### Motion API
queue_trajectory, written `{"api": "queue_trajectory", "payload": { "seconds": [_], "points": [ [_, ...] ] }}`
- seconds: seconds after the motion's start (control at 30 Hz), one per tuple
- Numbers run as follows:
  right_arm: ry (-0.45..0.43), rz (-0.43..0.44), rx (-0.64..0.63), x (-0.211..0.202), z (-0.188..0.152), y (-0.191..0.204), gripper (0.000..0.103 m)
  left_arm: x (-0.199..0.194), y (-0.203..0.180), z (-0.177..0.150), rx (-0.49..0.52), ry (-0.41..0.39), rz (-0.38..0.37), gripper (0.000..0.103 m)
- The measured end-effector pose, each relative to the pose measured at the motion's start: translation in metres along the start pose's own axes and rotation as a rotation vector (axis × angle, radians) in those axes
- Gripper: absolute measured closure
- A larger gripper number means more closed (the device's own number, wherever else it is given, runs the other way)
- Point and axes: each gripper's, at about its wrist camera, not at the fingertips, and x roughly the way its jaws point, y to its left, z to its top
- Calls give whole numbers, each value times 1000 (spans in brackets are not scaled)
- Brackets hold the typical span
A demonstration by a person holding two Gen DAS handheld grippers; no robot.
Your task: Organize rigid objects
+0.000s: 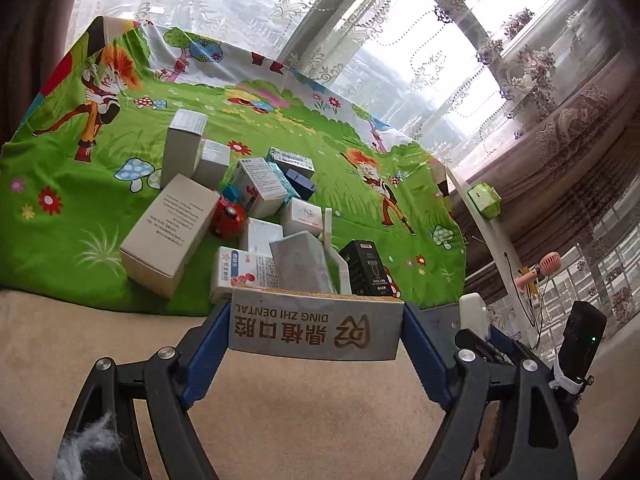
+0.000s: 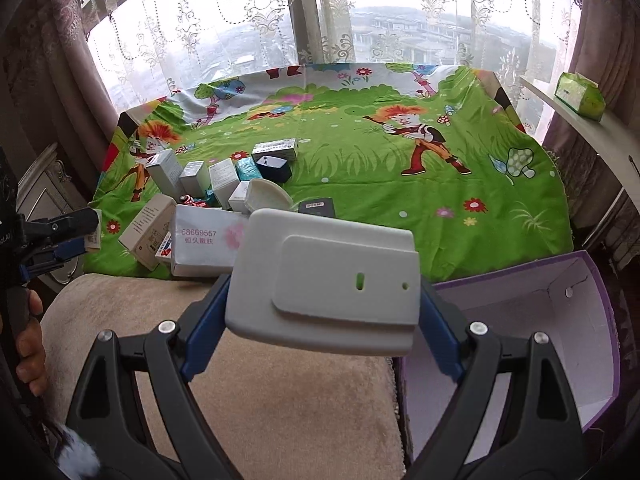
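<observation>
We are holding a dental box [image 1: 316, 328] in the left fingers [image 1: 212, 336] and a white case [image 2: 324, 284] in the right fingers [image 2: 438, 332], both gripped wide, to carry them to the purple box [image 2: 560, 320] at lower right.

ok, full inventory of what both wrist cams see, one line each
dental box: 1, grey-white, gripped in left hand-held gripper
plastic housing: 1, off-white, gripped in right hand-held gripper
small boxes: a dozen or so, mostly white and grey, piled on cloth
toy car: 1, red, in the pile
cartoon cloth: 1, green
storage box: 1, purple, white inside, right of beige cushion
tissue pack: 1, green, on sill
hand: 1, left edge of the right wrist view
</observation>
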Motion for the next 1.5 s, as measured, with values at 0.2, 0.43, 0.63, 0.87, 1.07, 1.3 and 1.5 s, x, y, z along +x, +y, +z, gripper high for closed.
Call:
{"api": "queue_trajectory", "payload": {
  "seconds": [0.2, 0.43, 0.63, 0.87, 1.07, 1.3, 1.5],
  "points": [
    [-14, -86, 50, -20, -24, -38, 14, 14, -43, -19, 117, 26, -30, 20],
    [6, -166, 112, -32, -47, -82, 14, 42, -96, -36, 278, 105, -81, 20],
    [-10, -239, 173, -43, -56, -113, 15, 61, -148, -48, 422, 131, -135, 20],
    [-34, -282, 218, -54, -58, -137, 15, 79, -201, -59, 602, 170, -176, 18],
    [-33, -291, 263, -57, -63, -152, 13, 84, -204, -64, 608, 174, -186, 0],
    [-17, -276, 244, -51, -64, -143, 11, 64, -179, -51, 582, 92, -131, 0],
    [-9, -240, 190, -43, -58, -115, 11, 43, -139, -37, 510, 41, -70, 0]
  ]
}}
